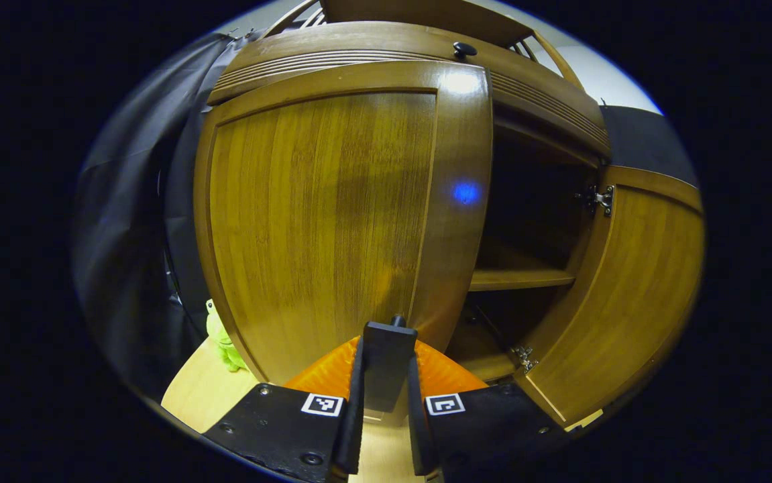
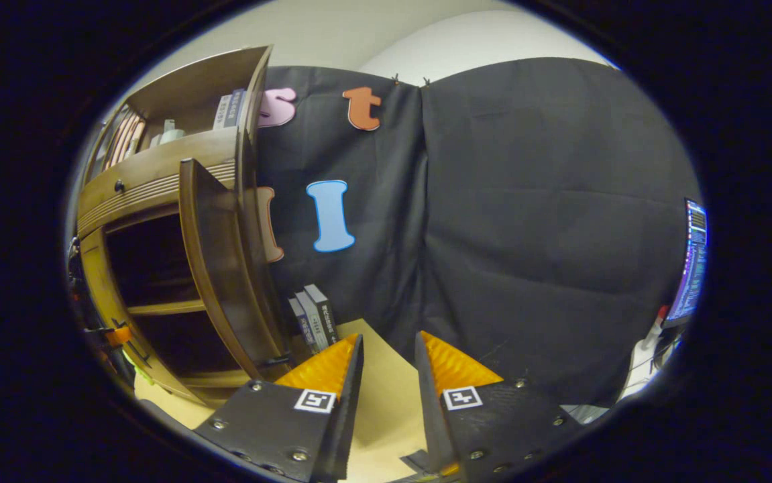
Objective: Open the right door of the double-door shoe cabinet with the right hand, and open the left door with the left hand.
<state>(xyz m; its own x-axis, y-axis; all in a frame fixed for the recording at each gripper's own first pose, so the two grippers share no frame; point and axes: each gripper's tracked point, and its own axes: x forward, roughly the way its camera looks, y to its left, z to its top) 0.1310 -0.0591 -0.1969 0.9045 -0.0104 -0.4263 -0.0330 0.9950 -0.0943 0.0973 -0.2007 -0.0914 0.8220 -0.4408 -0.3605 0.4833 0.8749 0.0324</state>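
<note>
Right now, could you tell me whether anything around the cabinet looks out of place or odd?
One small thing: a green soft toy lies on the floor at the cabinet's left corner, beside the left door. The right door stands open, with both hinges apparently intact. Nothing looks spilled or damaged.

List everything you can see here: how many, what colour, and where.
Brown wooden double-door shoe cabinet: one, brown, ahead of left tool.
Right door: one, brown, swung open.
Inner shelf: one, brown, behind open door.
Small round knob: one, black, above doors.
Soft plush toy: one, green, at cabinet's left foot.
Upright books: about three, grey, beside cabinet.
Lit screen: one, far right.
Left tool: one, closed on dark door handle.
Right tool: one, open, empty.
</note>
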